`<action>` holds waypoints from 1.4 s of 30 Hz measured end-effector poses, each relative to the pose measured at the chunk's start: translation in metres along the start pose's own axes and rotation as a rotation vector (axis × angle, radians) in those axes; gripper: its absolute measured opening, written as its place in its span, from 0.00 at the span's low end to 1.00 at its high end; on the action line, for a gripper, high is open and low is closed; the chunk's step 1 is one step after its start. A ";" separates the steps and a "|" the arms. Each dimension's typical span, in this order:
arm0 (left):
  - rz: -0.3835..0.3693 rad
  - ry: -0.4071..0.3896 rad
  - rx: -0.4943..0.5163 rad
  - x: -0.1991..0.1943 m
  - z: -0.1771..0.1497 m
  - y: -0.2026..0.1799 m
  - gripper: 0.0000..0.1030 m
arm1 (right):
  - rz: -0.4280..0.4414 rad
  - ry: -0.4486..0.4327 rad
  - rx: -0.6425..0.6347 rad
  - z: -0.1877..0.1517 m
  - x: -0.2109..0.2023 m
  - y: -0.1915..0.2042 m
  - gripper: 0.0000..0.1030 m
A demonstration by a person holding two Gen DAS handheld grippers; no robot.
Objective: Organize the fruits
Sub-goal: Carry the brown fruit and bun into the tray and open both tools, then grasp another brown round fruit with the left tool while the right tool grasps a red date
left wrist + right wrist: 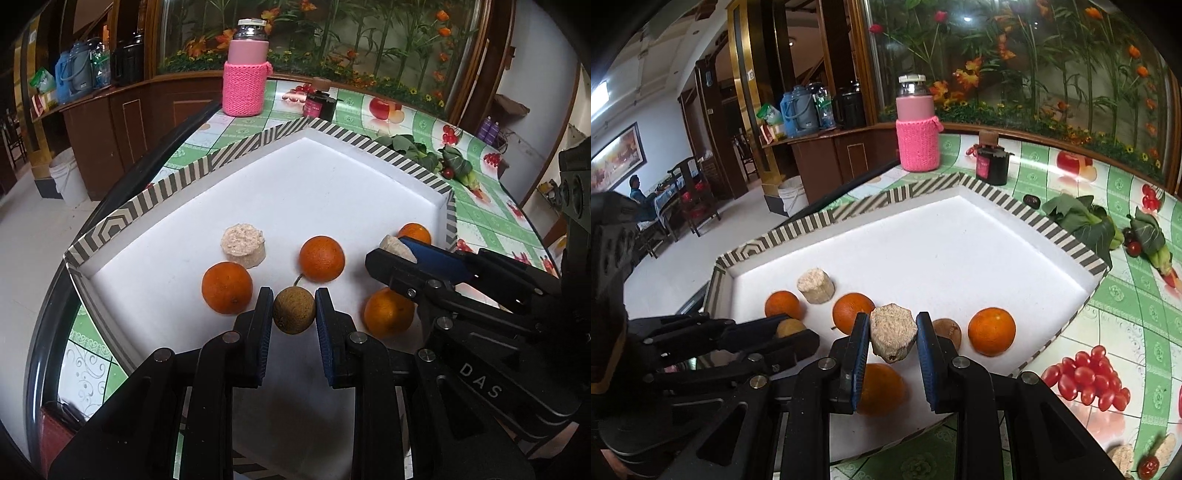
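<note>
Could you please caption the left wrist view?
Left tool grips a longan among oranges in the striped tray.

Left gripper (pixel 294 309) jaws clamped on brown fruit (pixel 294 311); right gripper (pixel 893 335) jaws clamped on beige chunk (pixel 893 332), both low

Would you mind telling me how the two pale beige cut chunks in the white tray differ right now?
The faceted beige chunk is clamped between the right tool's blue pads; the round beige chunk has nothing gripping it. The faceted one has angular, many-sided edges; the round one is a short cylinder standing on its flat end in the striped-rim white tray. Both share a pale, fibrous look.
</note>
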State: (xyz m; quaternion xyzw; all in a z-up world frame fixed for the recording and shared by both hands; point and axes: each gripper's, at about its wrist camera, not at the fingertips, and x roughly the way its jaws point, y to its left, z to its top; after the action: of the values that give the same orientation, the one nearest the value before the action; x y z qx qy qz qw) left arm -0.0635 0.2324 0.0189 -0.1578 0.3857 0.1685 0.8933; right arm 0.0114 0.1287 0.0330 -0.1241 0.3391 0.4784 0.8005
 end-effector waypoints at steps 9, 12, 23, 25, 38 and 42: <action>0.029 0.018 0.000 0.005 -0.001 0.000 0.22 | 0.006 0.003 0.024 0.001 0.001 -0.005 0.24; 0.034 0.022 -0.011 0.006 -0.001 0.001 0.22 | 0.003 0.008 0.021 0.001 0.002 -0.004 0.24; 0.046 0.019 -0.015 0.006 0.000 0.001 0.24 | 0.015 -0.003 0.030 0.000 0.000 -0.006 0.24; 0.049 0.019 -0.017 0.006 0.000 0.001 0.24 | 0.012 -0.001 0.030 0.000 0.000 -0.006 0.24; 0.052 -0.021 -0.028 -0.001 0.001 0.002 0.47 | 0.013 -0.017 0.053 -0.002 -0.004 -0.009 0.25; 0.034 -0.065 -0.033 -0.010 0.002 0.001 0.47 | -0.041 -0.103 0.047 0.002 -0.033 -0.020 0.25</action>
State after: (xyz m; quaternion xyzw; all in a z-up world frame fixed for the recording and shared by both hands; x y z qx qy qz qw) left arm -0.0691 0.2328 0.0273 -0.1603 0.3561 0.1953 0.8996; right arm 0.0185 0.0973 0.0539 -0.0872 0.3060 0.4596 0.8292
